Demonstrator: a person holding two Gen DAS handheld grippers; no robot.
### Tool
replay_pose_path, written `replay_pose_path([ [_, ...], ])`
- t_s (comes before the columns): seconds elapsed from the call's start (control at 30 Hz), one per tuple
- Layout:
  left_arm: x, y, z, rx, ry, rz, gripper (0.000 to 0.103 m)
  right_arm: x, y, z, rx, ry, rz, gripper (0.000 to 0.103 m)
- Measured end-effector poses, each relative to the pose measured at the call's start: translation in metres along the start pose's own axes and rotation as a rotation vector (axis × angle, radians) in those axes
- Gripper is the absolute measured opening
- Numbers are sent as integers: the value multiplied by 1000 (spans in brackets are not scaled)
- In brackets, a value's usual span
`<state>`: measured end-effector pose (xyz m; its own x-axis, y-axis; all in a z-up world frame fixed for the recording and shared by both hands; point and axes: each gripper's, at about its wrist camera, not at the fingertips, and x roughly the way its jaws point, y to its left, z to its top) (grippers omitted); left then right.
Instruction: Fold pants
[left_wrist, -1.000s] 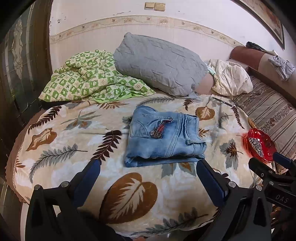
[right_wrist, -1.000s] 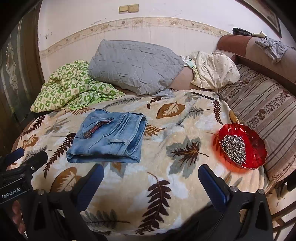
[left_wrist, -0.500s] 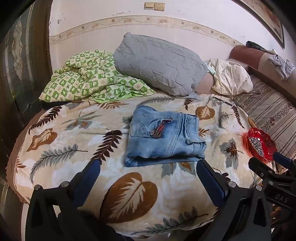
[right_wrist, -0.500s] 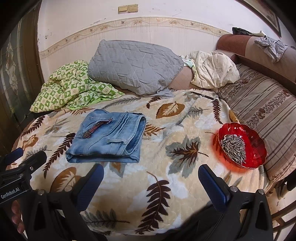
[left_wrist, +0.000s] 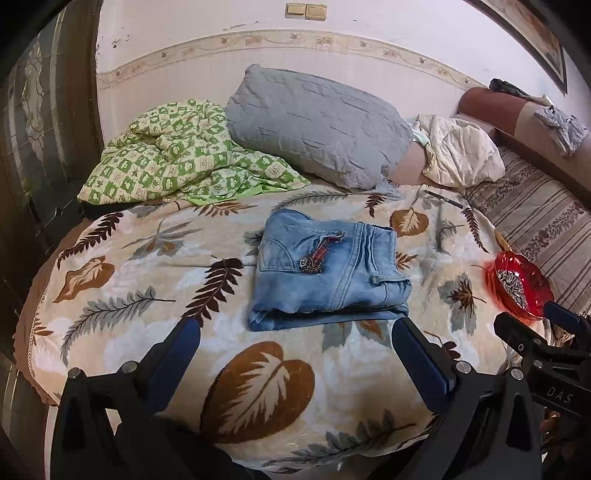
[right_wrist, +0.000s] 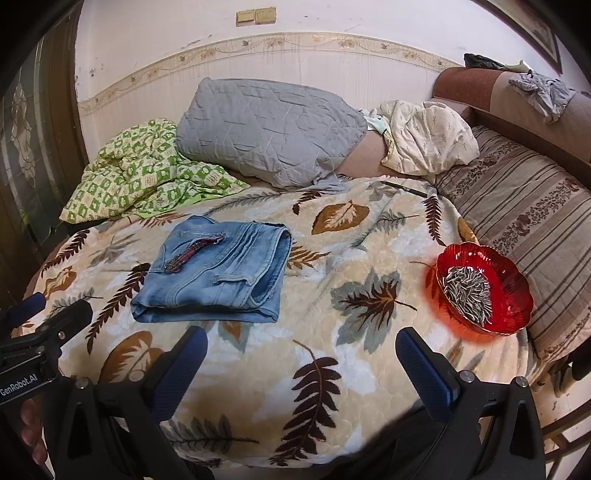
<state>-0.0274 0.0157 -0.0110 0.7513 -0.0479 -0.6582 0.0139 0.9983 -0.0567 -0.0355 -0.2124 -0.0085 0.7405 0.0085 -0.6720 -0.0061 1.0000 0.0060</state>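
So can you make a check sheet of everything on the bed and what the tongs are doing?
Surface: leaf-print blanket covers the bed, lying fairly smooth.
Job's things: jeans lie folded in a compact stack mid-bed, with a red patch on top.
Clutter: red bowl of seeds to the jeans' right; pen near the pillows; green quilt, grey pillow and cream bundle at the back.
Grippers: left tongs and right tongs both open, holding nothing, short of the jeans.
Cables: nothing seen.
Surroundings: striped sofa cushion at right, wall with switches behind.
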Motion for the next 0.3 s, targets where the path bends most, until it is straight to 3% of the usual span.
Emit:
replay_pose_path([
  [0.3, -4, 2, -2, 4, -28, -6, 103, 0, 0, 0, 1, 1, -1, 103],
])
